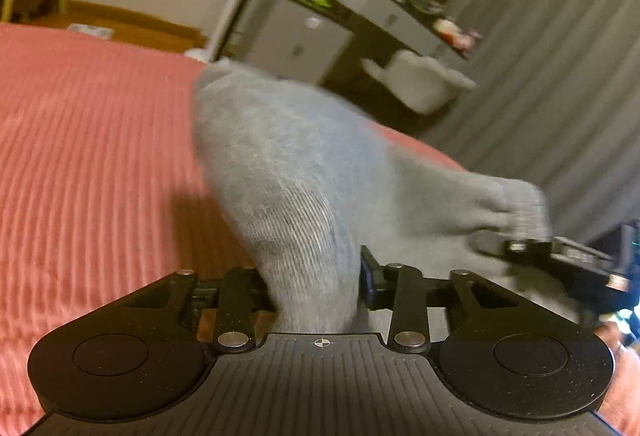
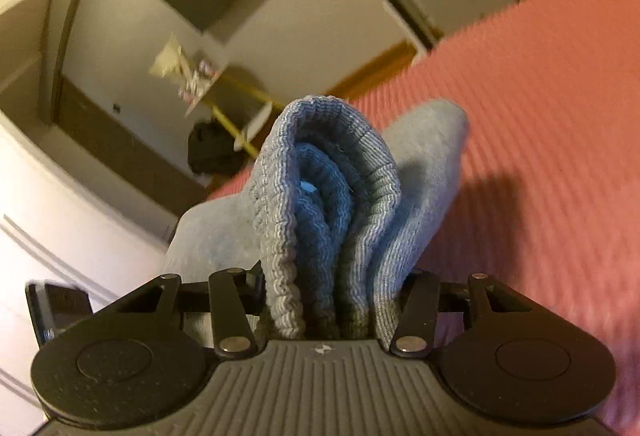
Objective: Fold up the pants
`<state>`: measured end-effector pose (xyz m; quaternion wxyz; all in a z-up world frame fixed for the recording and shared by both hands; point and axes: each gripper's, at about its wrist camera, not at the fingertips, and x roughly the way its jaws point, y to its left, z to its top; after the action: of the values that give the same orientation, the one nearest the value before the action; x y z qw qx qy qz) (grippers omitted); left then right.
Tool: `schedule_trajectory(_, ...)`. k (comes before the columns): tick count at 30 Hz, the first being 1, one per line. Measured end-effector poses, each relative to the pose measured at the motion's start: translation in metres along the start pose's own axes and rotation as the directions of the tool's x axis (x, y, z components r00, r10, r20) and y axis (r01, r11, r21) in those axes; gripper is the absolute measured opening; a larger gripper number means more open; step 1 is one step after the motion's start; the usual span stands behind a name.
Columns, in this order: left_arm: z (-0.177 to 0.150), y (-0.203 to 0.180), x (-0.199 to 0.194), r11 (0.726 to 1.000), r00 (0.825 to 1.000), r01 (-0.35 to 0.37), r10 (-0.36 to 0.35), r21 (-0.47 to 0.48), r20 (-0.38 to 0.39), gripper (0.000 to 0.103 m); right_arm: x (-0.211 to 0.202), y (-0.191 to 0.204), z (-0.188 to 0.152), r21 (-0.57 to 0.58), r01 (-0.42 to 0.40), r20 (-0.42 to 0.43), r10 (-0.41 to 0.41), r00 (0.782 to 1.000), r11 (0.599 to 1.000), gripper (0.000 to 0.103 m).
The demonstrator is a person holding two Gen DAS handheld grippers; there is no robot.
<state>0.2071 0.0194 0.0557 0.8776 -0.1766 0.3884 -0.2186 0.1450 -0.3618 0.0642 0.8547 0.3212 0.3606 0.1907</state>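
Ribbed pink bed cover (image 1: 92, 139) with grey pants (image 1: 288, 155) lying partly on it

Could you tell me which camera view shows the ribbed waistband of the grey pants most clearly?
The right wrist view: the ribbed waistband stands bunched in sharp folds, clamped in the right tool. The left wrist view shows mostly smooth, blurred grey pants draped over the pink bedspread, with only a ribbed patch by the left tool.

pants (image 1: 288, 163) on bedspread (image 1: 88, 139) | cabinet (image 1: 304, 35) behind bed
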Motion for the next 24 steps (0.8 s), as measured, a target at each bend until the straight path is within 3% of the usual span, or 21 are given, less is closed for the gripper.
schedule_trajectory(1, 0.002, 0.002, 0.006, 0.998, 0.998, -0.061, 0.061, -0.020, -0.001, 0.053, -0.003, -0.002, 0.008, -0.012, 0.014, 0.018, -0.014, 1.000, 1.000, 0.056)
schedule_trajectory(4, -0.008, 0.012, 0.015, 0.975, 0.977, -0.212, 0.210, -0.072, -0.022, 0.050, -0.010, -0.017, 0.025, 0.028, 0.158, 0.034, -0.159, 0.987, 0.987, 0.075)
schedule_trajectory(6, -0.022, 0.017, 0.010, 0.969, 0.973, -0.231, 0.229, -0.092, -0.025, 0.052, -0.026, -0.029, 0.019, 0.091, 0.297, 0.073, -0.304, 0.950, 0.951, 0.077)
schedule_trajectory(7, -0.031, 0.020, 0.006, 0.967, 0.974, -0.226, 0.225, -0.120, -0.024, 0.056, -0.033, -0.031, 0.012, 0.089, 0.311, 0.097, -0.319, 0.943, 0.946, 0.077)
schedule_trajectory(11, -0.065, 0.023, -0.011, 0.957, 0.987, -0.157, 0.163, -0.244, 0.003, 0.070, -0.067, -0.039, -0.030, 0.163, 0.214, 0.168, -0.240, 0.956, 0.963, 0.076)
schedule_trajectory(12, -0.073, 0.021, -0.014, 0.949, 0.988, -0.147, 0.155, -0.278, 0.005, 0.070, -0.070, -0.042, -0.041, 0.205, 0.179, 0.169, -0.215, 0.962, 0.962, 0.070)
schedule_trajectory(13, -0.077, 0.019, -0.014, 0.945, 0.990, -0.134, 0.144, -0.300, 0.011, 0.070, -0.070, -0.045, -0.049, 0.242, 0.165, 0.165, -0.208, 0.964, 0.956, 0.055)
schedule_trajectory(15, -0.087, 0.010, -0.021, 0.941, 0.991, -0.117, 0.131, -0.316, 0.025, 0.070, -0.059, -0.048, -0.057, 0.313, 0.148, 0.128, -0.196, 0.972, 0.938, 0.044)
schedule_trajectory(18, -0.085, 0.002, -0.020, 0.950, 0.989, -0.137, 0.148, -0.280, 0.021, 0.070, -0.042, -0.057, -0.059, 0.369, 0.122, 0.109, -0.173, 0.979, 0.921, 0.043)
schedule_trajectory(20, -0.087, 0.000, -0.022, 0.940, 0.987, -0.147, 0.159, -0.309, 0.015, 0.070, -0.036, -0.061, -0.056, 0.392, 0.112, 0.119, -0.171, 0.978, 0.913, 0.043)
schedule_trajectory(24, -0.100, 0.014, -0.012, 0.900, 0.998, -0.049, 0.033, -0.433, -0.044, 0.070, -0.022, -0.067, -0.054, 0.459, 0.096, 0.132, -0.174, 0.976, 0.883, 0.047)
